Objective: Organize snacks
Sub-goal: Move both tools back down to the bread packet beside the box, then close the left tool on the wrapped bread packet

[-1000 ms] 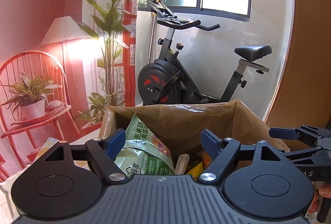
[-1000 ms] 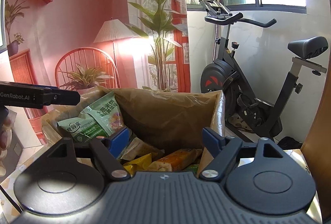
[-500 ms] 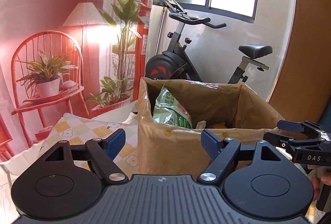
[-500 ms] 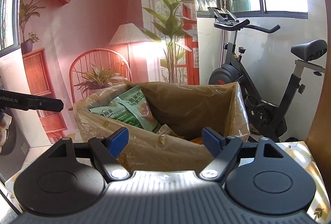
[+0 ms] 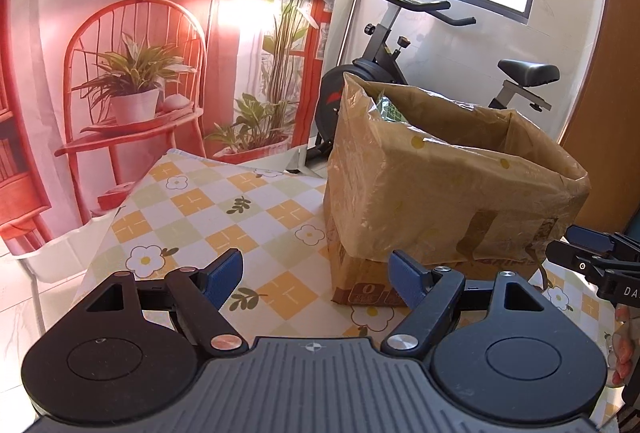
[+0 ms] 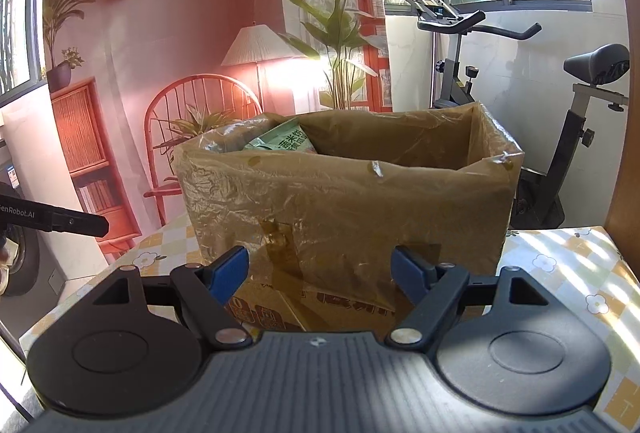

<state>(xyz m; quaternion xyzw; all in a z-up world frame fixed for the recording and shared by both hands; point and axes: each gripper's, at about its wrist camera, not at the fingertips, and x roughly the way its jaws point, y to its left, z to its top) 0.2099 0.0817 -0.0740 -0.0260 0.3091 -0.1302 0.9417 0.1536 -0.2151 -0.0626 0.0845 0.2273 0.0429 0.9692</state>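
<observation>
Both grippers are wide apart and empty: the left gripper [image 5: 318, 275] faces the tablecloth [image 5: 200, 205] with the cardboard box [image 5: 448, 193] at 1 o'clock, and the right gripper [image 6: 320, 273] faces the box's near wall at 12 o'clock. Judged step: between items, since the snacks sit inside the lined box, where a green snack bag [image 6: 280, 141] shows at the rim at 11 o'clock. The next move calls for reaching over the rim; legible writing is limited to "enRobot.AI" on the left gripper's side and "DA" on the right gripper's; the bag's and box's characters cannot be read.

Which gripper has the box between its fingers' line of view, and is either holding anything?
Neither holds anything. The right gripper faces the box squarely; the left gripper sits off its corner.
</observation>
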